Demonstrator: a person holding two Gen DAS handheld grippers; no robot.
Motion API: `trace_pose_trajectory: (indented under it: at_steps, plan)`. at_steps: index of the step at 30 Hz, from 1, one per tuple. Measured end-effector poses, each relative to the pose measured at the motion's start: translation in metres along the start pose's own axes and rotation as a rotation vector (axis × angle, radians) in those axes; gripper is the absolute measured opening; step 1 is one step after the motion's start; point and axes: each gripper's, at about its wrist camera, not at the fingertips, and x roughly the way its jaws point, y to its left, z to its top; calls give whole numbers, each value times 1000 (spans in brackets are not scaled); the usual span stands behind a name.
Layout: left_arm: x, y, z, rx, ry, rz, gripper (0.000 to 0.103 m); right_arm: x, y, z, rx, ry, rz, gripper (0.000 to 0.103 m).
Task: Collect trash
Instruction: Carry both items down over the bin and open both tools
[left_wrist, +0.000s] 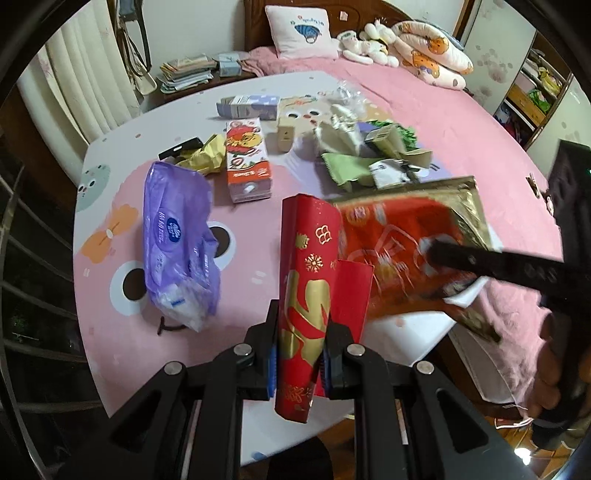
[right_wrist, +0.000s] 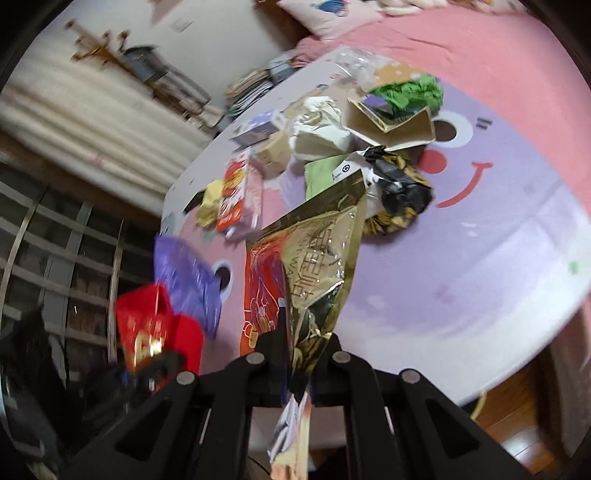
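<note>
A bedroom is shown, with a low table (left_wrist: 110, 229) covered in a pink and lilac cartoon-face cloth set against a bed (left_wrist: 424, 96) spread in pink.

Nearest, at the table's near edge, the left gripper (left_wrist: 299, 354) is seen clamped tight on a red packet (left_wrist: 308, 280) printed with gold characters and flower marks, which is held upright and clear of the cloth. Just to its right, the right gripper (right_wrist: 299, 350) is closed on the lower corner of a red and gold foil bag (right_wrist: 317, 266); large embossed characters are carried on its gold face, too creased to be read, with what may be Latin letters beside them.

Towards the left edge a purple wet-wipe pack (left_wrist: 177, 240) with a round blue label is laid flat. Beyond it, near the middle, an orange and white carton (left_wrist: 245, 162) with a cartoon figure is lying on its side, touched by crumpled yellow paper (left_wrist: 207, 157).

Farther right, a heap of green and beige wrappers (left_wrist: 369, 155) is piled, and a lilac and white box (left_wrist: 247, 105) lies close to the far edge. A white pillow (left_wrist: 304, 31) is propped at the bed's head.
</note>
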Motion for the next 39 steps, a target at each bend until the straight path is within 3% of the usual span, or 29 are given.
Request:
trace_pose_trajectory:
  at_steps: [5, 11, 20, 27, 34, 39]
  plan:
    - [-14, -41, -27, -95, -20, 30, 15, -36, -15, -25, -173, 74, -18, 7]
    - [-10, -105, -69, -137, -14, 38, 15, -67, -54, -59, -318, 156, -60, 7]
    - [28, -170, -128, -179, 62, 55, 15, -59, -124, -108, -352, 298, -138, 7]
    - [72, -183, -167, -170, 118, 83, 15, 0, -174, -160, -288, 446, -201, 7]
    - [159, -183, -217, -192, 250, 78, 17, 85, -225, -204, -202, 560, -254, 7]
    - [225, -181, -242, -182, 302, 79, 19, 154, -258, -228, -169, 606, -304, 7]
